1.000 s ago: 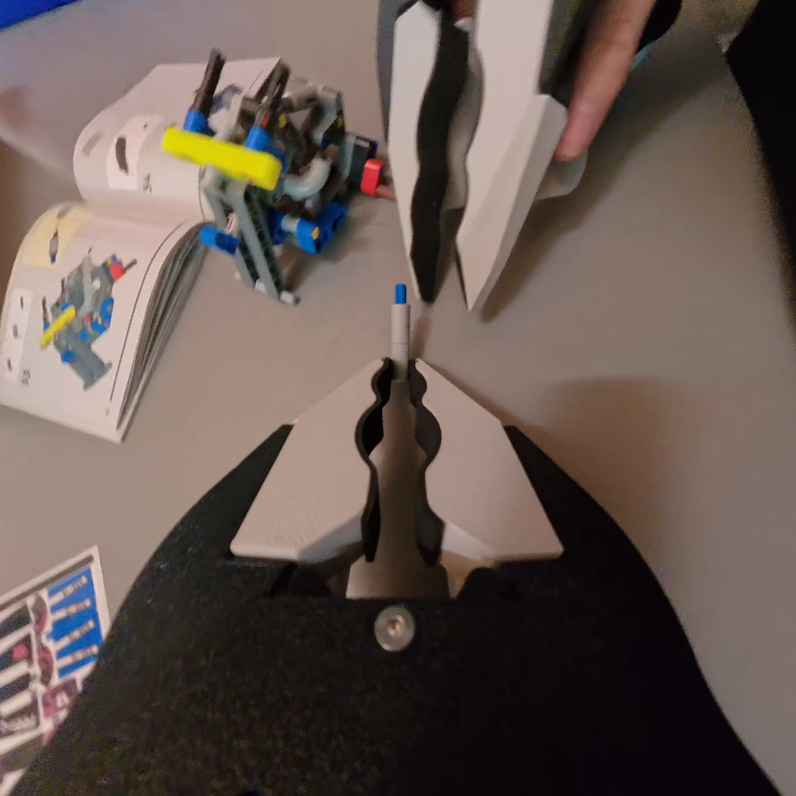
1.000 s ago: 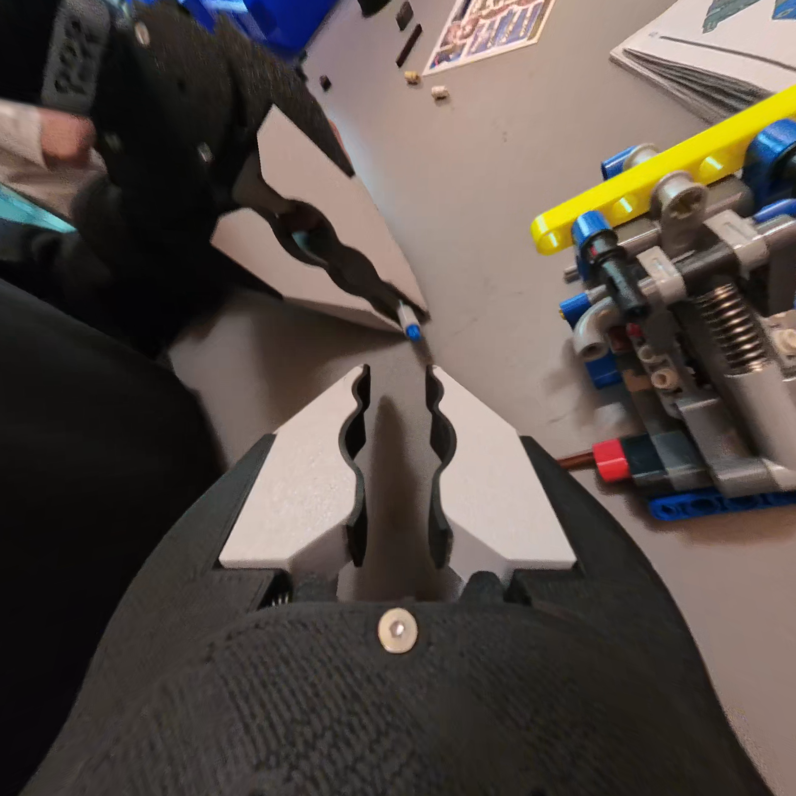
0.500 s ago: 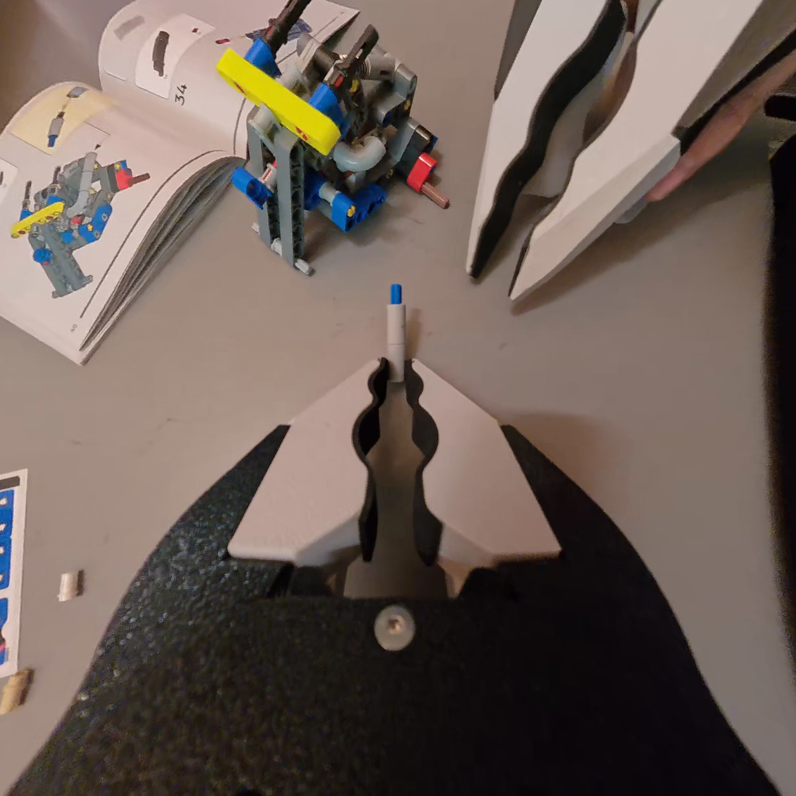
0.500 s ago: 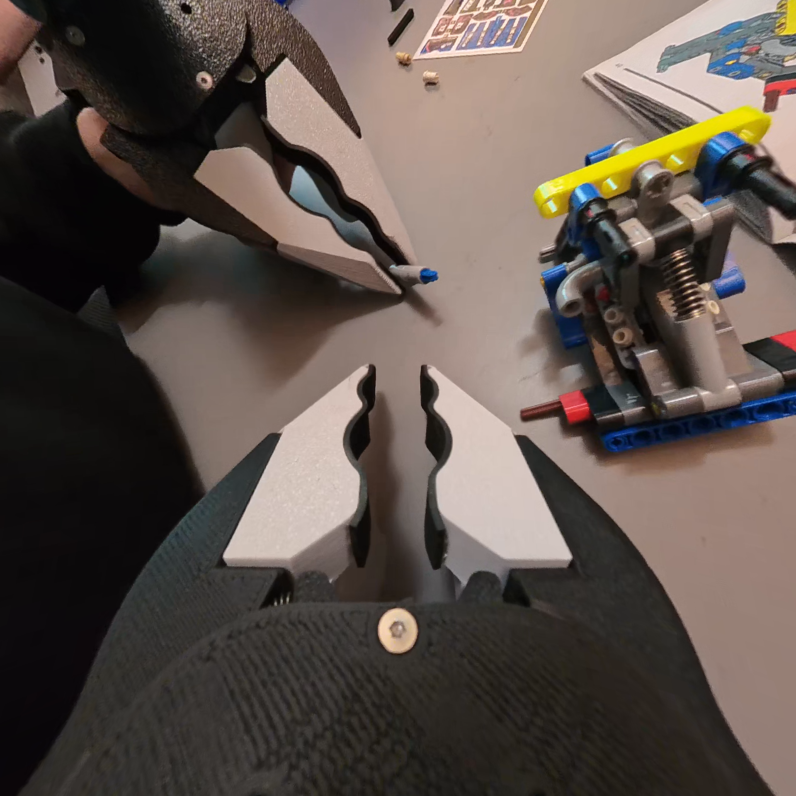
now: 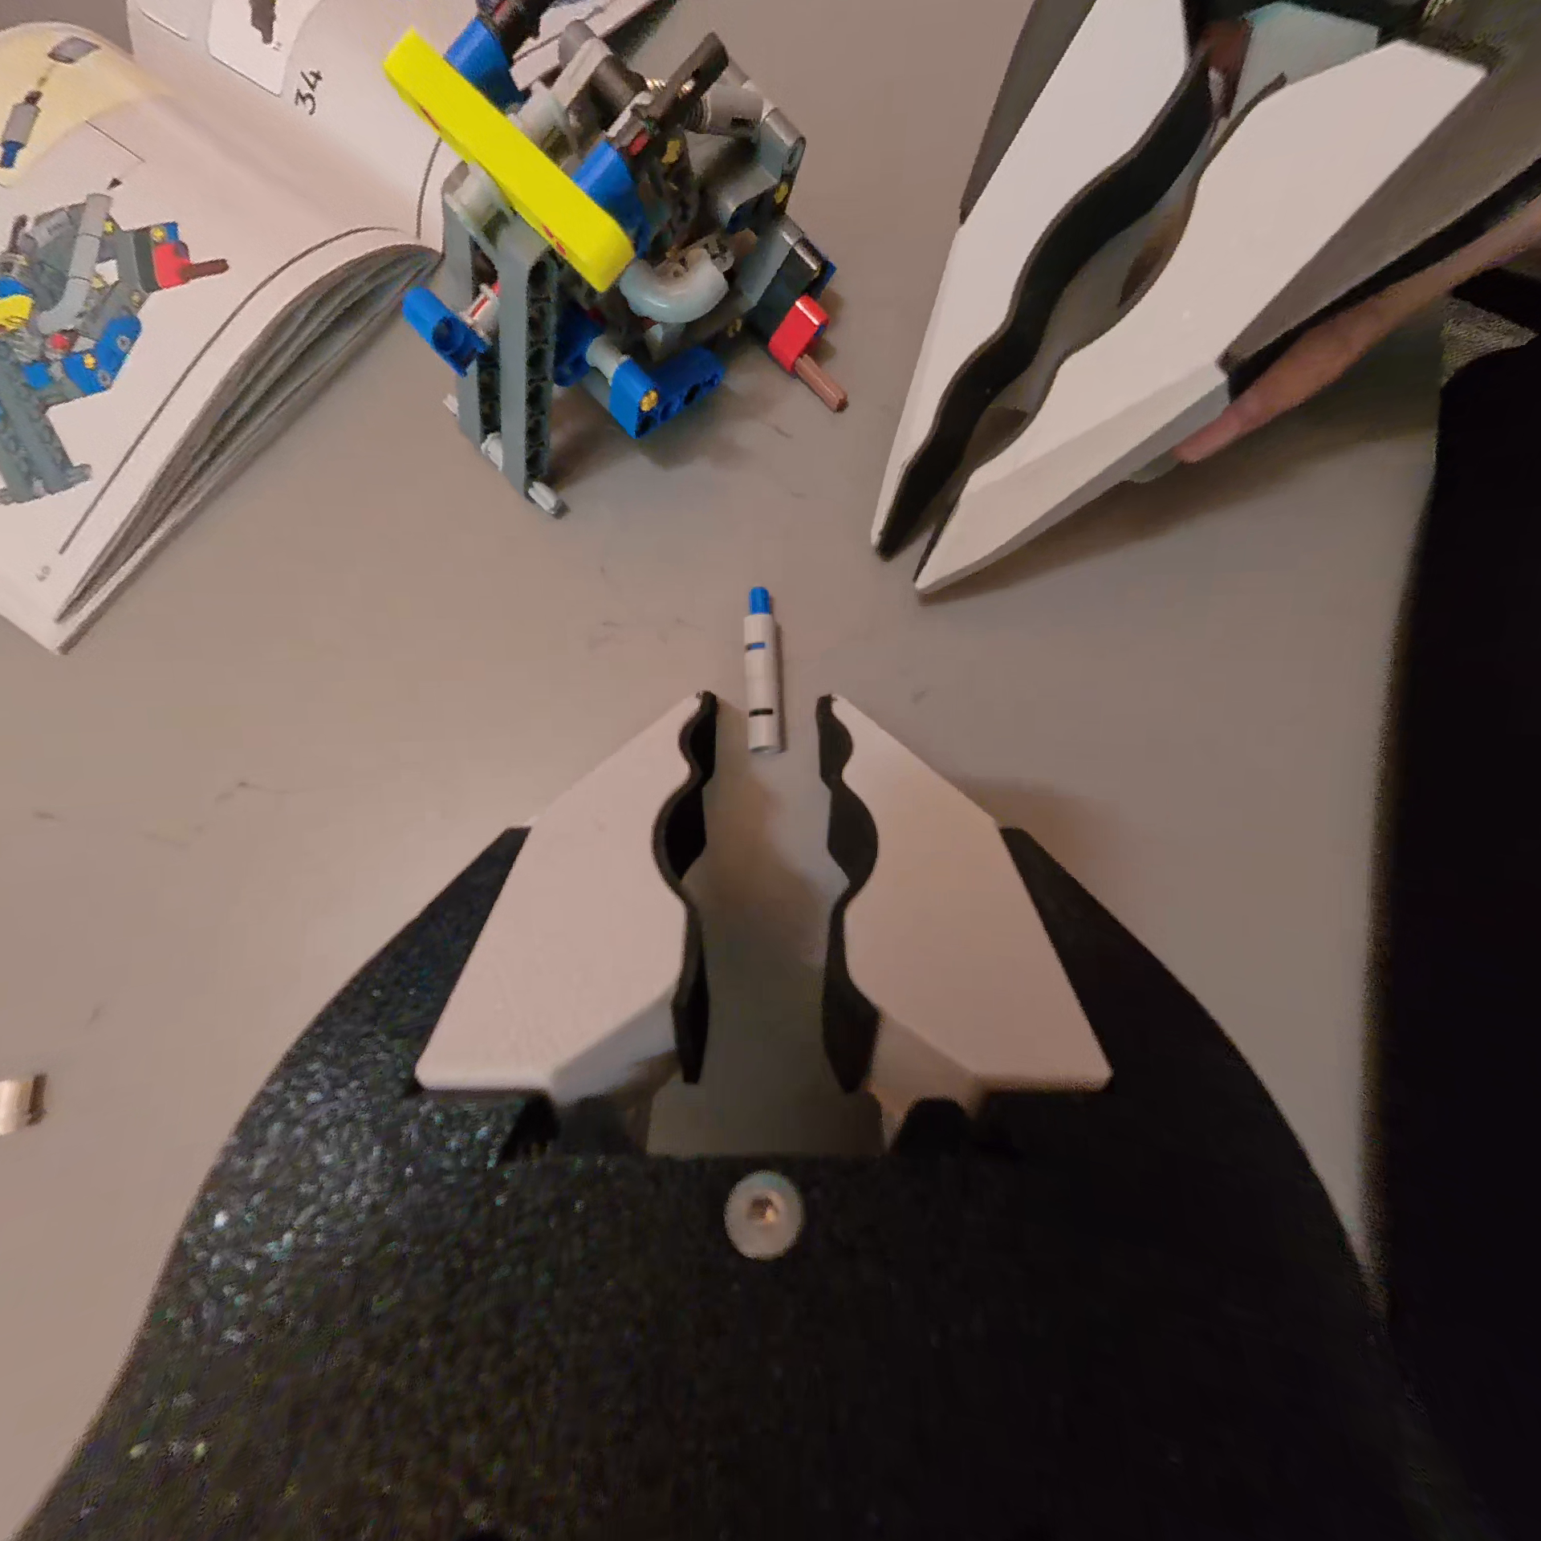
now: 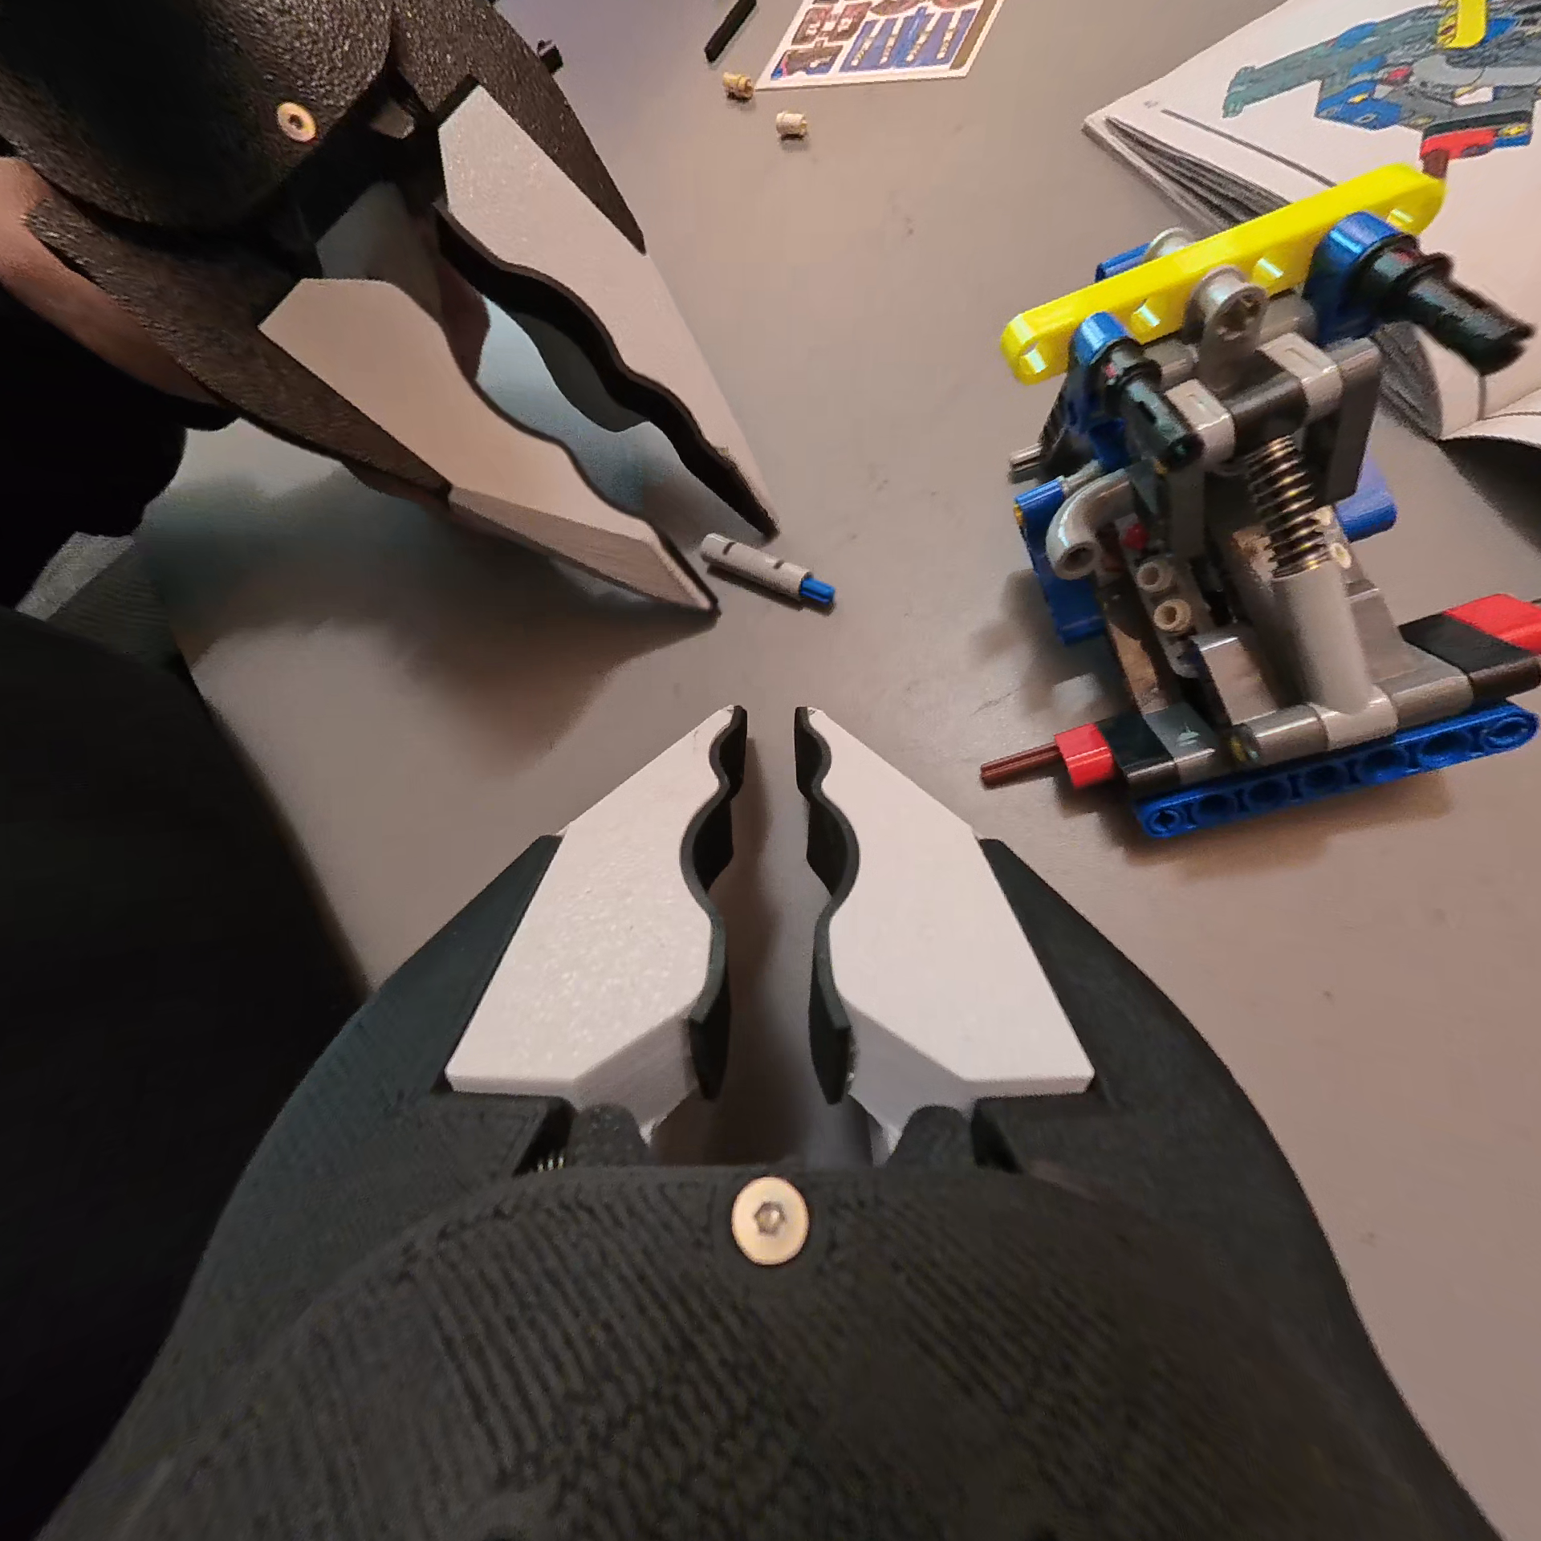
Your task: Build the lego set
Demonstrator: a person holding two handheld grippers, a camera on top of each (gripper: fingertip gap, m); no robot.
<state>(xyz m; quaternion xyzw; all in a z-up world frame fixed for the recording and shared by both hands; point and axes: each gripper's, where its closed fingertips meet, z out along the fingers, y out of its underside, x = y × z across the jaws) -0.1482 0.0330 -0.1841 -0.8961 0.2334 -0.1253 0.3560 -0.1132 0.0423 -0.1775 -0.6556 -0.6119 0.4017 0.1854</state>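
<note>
Two handheld grippers point at one grey table (image 5: 292,750). The left gripper (image 5: 765,705) has its claw parted to a middling width, and one small grey pin with a blue tip (image 5: 763,671) lies flat on the table, its near end between the fingertips with clear space on both sides, so nothing is gripped. The right gripper (image 6: 765,713) has its claw narrow, a thin gap showing between the pads, with only bare table between them. One brick-built model (image 6: 1251,517) in grey, blue and yellow, with a coil spring, stands just beyond the pin, to the right gripper's right. One open instruction booklet (image 5: 167,292) lies behind the model. One sticker sheet (image 6: 884,42) and two small tan pieces (image 6: 763,104) lie farther off. Half a second earlier the left claw pinched the pin's near end; now it has let go, and the right claw has narrowed.
</note>
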